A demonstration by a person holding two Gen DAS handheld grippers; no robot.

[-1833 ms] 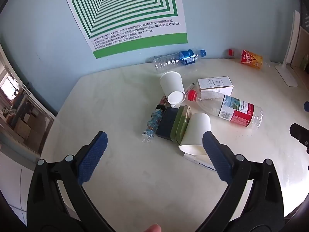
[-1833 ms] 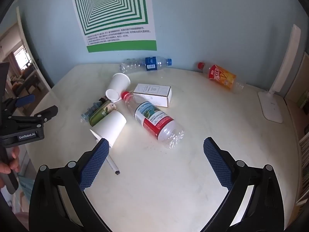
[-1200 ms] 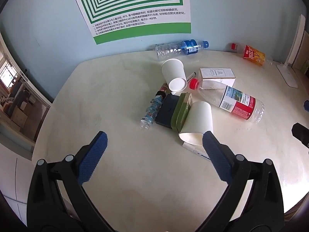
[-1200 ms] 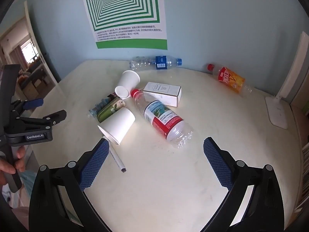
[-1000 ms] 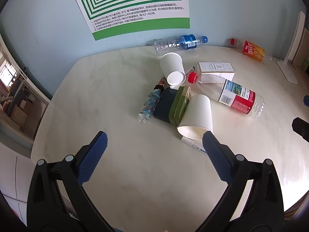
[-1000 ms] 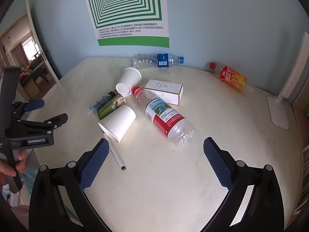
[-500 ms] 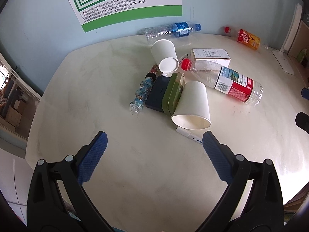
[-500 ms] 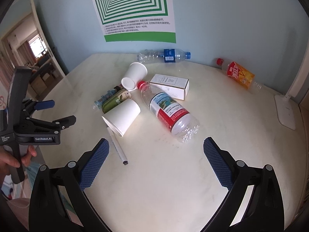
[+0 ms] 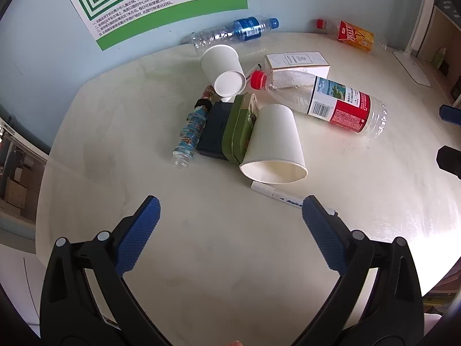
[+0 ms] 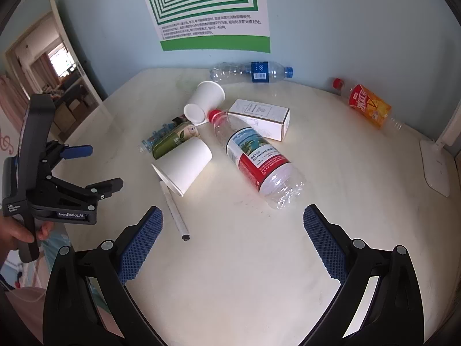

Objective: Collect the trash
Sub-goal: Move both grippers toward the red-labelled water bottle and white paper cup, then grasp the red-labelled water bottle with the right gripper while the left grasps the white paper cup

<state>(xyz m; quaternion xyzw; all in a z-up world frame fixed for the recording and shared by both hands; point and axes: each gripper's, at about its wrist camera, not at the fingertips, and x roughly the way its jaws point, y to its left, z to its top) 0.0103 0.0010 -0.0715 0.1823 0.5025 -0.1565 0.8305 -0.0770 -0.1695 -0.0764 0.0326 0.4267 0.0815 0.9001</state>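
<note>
My left gripper and right gripper both spread wide, empty, above table. Trash heap mid-table: near paper cup on side, touching green tin; red-capped bottle beside.

surface: smooth, cream, slight sheen | paper cups: matt white | large bottle: clear glossy plastic, crumpled base | tin: green, semi-gloss | tongs pads: blue, knurled
</note>
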